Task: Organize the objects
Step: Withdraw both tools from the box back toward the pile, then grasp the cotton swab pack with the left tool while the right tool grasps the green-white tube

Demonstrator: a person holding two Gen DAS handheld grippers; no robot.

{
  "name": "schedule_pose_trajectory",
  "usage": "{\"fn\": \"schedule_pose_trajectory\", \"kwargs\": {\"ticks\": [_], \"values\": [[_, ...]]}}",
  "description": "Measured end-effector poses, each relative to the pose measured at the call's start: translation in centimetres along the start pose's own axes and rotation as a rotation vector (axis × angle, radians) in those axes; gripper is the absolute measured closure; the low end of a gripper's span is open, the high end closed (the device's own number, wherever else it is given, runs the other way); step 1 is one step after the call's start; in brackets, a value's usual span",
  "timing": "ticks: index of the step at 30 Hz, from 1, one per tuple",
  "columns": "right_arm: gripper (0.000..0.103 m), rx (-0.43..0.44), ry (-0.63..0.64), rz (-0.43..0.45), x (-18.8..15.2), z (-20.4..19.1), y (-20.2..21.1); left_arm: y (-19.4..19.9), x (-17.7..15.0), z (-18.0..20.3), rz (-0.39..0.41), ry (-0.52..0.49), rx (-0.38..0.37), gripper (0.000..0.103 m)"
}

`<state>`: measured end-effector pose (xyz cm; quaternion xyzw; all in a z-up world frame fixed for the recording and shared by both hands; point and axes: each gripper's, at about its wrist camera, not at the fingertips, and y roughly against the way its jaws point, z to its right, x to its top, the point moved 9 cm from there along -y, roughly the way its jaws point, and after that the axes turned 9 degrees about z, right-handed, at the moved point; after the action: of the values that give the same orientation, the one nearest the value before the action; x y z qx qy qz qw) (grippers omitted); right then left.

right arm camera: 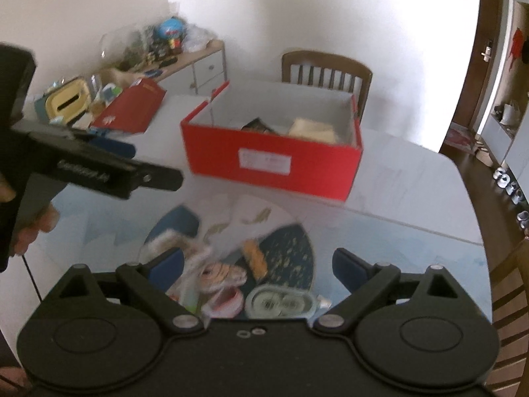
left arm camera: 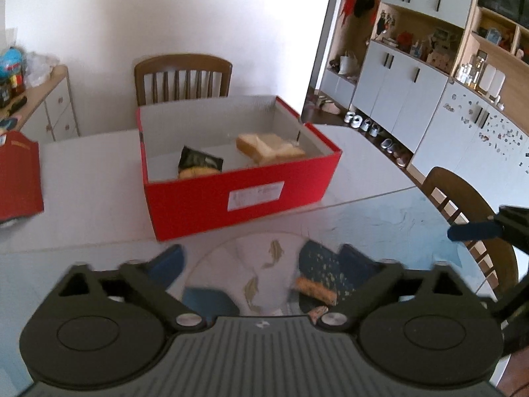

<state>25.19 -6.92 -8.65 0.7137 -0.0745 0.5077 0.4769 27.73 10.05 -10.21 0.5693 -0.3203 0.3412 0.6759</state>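
Note:
An open red box (left arm camera: pixel 238 185) (right arm camera: pixel 271 162) stands on the table and holds sliced bread (left arm camera: pixel 269 149) and a dark snack packet (left arm camera: pixel 198 162). In front of it lies a round fish-patterned plate (left arm camera: pixel 264 258) (right arm camera: pixel 291 241) with an orange snack bar (left arm camera: pixel 315 289) (right arm camera: pixel 254 258), wrapped sweets (right arm camera: pixel 221 281) and a clear packet of round pieces (right arm camera: pixel 281 304). My left gripper (left arm camera: pixel 259 249) (right arm camera: pixel 145 162) hovers open over the plate, nothing between its pads. My right gripper (right arm camera: pixel 256 253) is open above the same items, gripping none; one of its blue fingers (left arm camera: pixel 472 231) shows at the right.
The box's red lid (right arm camera: pixel 132 106) (left arm camera: pixel 20 178) lies at the table's left beside cluttered small items (right arm camera: pixel 69 102). Wooden chairs stand behind the box (left arm camera: pixel 183 76) and at the table's right edge (left arm camera: pixel 463 205). A sideboard (right arm camera: pixel 198 63) lines the wall; cabinets (left arm camera: pixel 396 92) stand far right.

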Motion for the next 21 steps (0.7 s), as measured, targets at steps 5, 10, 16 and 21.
{"fn": "schedule_pose_trajectory", "kwargs": {"ticks": [5,10,16,21], "values": [[0.006,-0.003,0.054,-0.041,-2.8,-1.9,-0.3,-1.1,-2.6,0.0,-0.040,0.007,0.016,0.000],[0.007,0.011,0.069,-0.085,-5.5,-3.5,-0.8,-2.9,-5.8,-0.6,-0.111,0.018,0.046,0.000],[0.008,0.014,0.030,-0.122,-7.3,-4.3,-1.7,-4.6,-8.8,-1.1,-0.174,0.005,0.062,0.000],[0.009,0.022,0.022,-0.155,-8.6,-5.0,-2.4,-5.9,-10.1,-1.3,-0.210,0.008,0.069,0.000]]}}
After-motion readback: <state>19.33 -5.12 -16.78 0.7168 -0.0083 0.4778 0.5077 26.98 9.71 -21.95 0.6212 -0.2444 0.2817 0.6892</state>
